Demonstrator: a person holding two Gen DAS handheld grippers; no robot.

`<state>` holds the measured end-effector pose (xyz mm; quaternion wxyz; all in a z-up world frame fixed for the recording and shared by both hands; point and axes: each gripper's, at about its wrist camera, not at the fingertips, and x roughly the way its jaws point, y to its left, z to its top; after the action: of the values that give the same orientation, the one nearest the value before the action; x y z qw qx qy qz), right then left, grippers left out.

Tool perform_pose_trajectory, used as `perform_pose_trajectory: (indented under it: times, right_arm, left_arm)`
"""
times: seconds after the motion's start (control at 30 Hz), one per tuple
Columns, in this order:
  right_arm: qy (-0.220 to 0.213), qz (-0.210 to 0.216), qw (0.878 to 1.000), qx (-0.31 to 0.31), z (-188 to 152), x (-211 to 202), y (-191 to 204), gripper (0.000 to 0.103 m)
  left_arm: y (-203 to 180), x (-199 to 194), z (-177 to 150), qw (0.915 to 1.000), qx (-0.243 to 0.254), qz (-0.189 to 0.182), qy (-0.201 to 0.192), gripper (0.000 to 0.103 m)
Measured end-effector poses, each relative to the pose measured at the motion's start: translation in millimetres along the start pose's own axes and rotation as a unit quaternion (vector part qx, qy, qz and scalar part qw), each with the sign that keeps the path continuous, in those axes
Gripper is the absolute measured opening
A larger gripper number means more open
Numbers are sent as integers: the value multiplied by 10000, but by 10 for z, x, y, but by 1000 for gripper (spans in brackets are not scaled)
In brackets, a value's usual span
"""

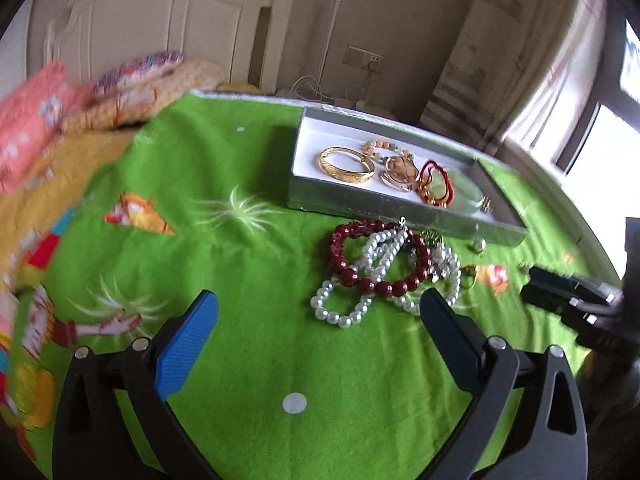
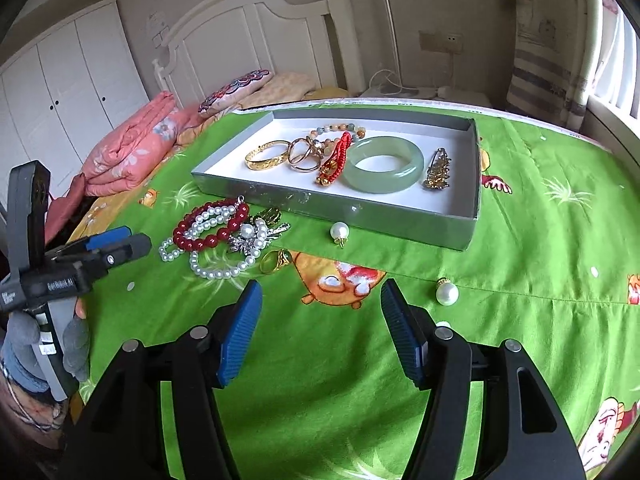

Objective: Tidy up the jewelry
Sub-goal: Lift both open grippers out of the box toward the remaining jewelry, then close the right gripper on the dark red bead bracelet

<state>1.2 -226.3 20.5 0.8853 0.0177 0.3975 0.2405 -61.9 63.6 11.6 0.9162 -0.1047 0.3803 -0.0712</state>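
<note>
Both grippers, left gripper [image 1: 320,320] and right gripper [image 2: 320,320], hover released over a green sheet [image 2: 520,248]; gray tray [image 2: 320,204], two loose pearls [image 2: 340,232], tangled bead bracelets [image 2: 212,232], gold ring [image 2: 274,260]

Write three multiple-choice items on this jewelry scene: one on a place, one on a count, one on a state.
1. Where is the green jade bangle?
A. in the gray tray
B. on the green sheet
C. between the fingers

2. How many loose single pearls lie on the sheet in the right wrist view?
A. one
B. two
C. four

3. What does the left gripper hold?
A. the red bead bracelet
B. a ring
C. nothing

Answers: 1 A, it lies on the tray's white floor; 2 B, one near the tray, one further right; 3 C, its fingers stand apart, empty.
</note>
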Motion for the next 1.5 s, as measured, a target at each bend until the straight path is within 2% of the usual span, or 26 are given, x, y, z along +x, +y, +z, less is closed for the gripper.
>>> perform_pose_trajectory:
  times: [0.1, 0.3, 0.63, 0.8, 0.97, 1.07, 1.13, 1.2, 1.3, 1.37, 1.5]
  right_arm:
    - [-35, 47, 10000, 45, -5, -6, -24, 60]
    - [72, -148, 9997, -160, -6, 20, 71, 60]
    - [436, -66, 9975, -561, 10, 214, 325, 60]
    - [474, -103, 9955, -812, 82, 323, 457, 56]
    - [356, 103, 9940, -1032, 209, 351, 627, 49]
    - [334, 278, 9902, -1326, 279, 412, 814, 44]
    - [374, 323, 9883, -1445, 309, 469, 904, 39]
    - [484, 533, 9868, -1453, 327, 540, 974, 36]
    - [530, 789, 9846, -1465, 320, 576, 1066, 34]
    - [503, 717, 9804, -1765, 310, 593, 1182, 34]
    - [558, 694, 9684, -2329, 301, 652, 1385, 30]
  left_arm:
    - [135, -42, -6, 9988, -417, -245, -116, 100]
    - [148, -83, -12, 9979, -428, -452, -196, 100]
    - [181, -69, 12, 9970, -491, -572, -180, 100]
    - [167, -51, 12, 9972, -483, -557, -139, 100]
    - [104, -47, 0, 9978, -293, -583, -98, 100]
    - [97, -170, -27, 9969, -291, -597, -415, 99]
    - [163, -301, -63, 9933, -412, -770, -764, 99]
    - [293, -417, -97, 9876, -739, -822, -1110, 99]
    - [488, -436, -81, 9809, -1266, -894, -1179, 99]
    - [587, -434, -68, 9774, -1485, -956, -1162, 99]
    - [630, -430, -57, 9769, -1552, -961, -1112, 99]
